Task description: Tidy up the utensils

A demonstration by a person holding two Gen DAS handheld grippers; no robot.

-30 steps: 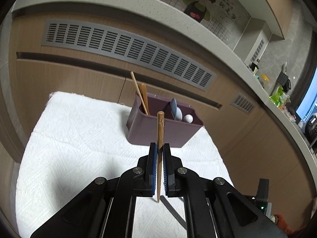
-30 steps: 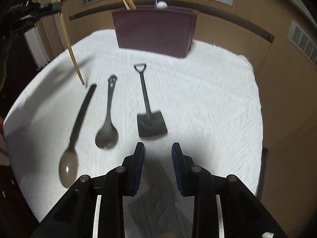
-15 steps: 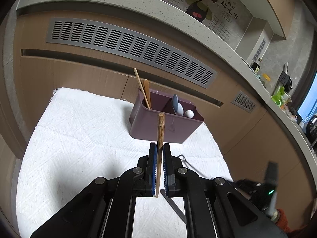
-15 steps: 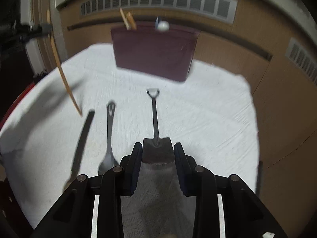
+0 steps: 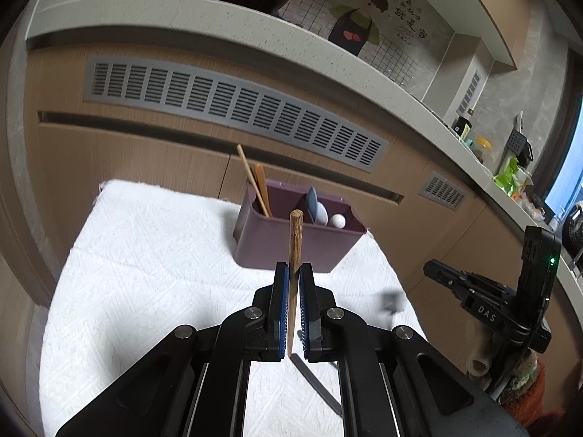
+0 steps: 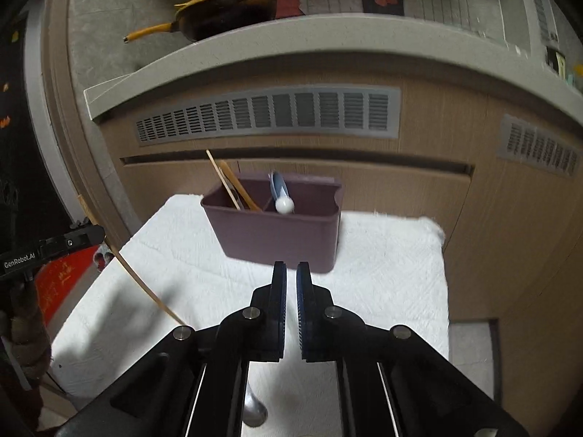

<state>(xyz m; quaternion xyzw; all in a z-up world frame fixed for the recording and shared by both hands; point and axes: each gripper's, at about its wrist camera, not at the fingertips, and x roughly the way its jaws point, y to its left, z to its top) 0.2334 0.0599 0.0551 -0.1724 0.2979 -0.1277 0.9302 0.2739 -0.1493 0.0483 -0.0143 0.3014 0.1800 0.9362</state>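
My left gripper (image 5: 295, 267) is shut on a brown wooden chopstick (image 5: 295, 240), held upright in front of the purple utensil bin (image 5: 262, 244). The right wrist view shows that chopstick (image 6: 145, 287) slanting down from the left gripper (image 6: 87, 233). My right gripper (image 6: 291, 266) hovers above the cloth facing the bin (image 6: 277, 240), jaws shut, and nothing shows between the pads. From the left wrist view the right gripper (image 5: 430, 267) hangs at the right. A blurred dark square shape (image 5: 391, 300) sits just below its tips, and whether it touches them I cannot tell.
The bin holds chopsticks (image 5: 260, 189) in its left compartment and a blue-grey spoon (image 5: 313, 204) in the right one. It stands on a white cloth (image 5: 145, 273) against wooden cabinets. A metal spoon (image 6: 255, 411) and a dark flat handle (image 5: 317, 382) lie on the cloth.
My right gripper rose off the cloth and its jaws closed. The small shovel-shaped spoon that lay between them is gone from its view. The left gripper kept its hold and barely moved.
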